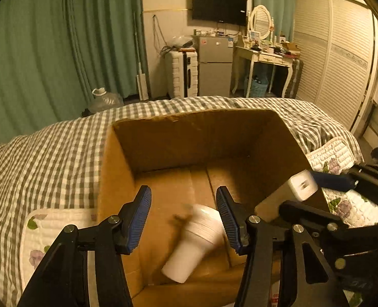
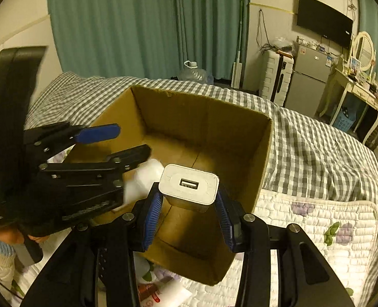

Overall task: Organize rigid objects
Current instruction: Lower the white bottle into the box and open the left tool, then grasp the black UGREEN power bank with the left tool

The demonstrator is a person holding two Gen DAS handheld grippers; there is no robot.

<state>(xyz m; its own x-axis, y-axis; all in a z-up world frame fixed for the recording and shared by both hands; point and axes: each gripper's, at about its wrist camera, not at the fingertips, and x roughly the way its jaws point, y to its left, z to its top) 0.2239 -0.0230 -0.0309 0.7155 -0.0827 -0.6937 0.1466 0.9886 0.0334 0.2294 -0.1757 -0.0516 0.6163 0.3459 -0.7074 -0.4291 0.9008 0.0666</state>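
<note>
Over the box point(image 1: 117, 179) on the bed point(image 1: 48, 158), the left gripper point(image 1: 183, 217) hangs with its tongs spread apart, gripping nothing. A blurred white cup point(image 1: 191, 245) lies tilted inside the box, between them, base toward 7 o'clock. At 3 o'clock, the right gripper point(image 2: 189, 212) is clamped on a white charger point(image 2: 189, 185), USB port facing out, above the box's near edge.

White cup point(image 1: 191, 245), seemingly tipped, in cardboard box point(image 1: 178, 138); charger point(image 2: 189, 185) above.
</note>
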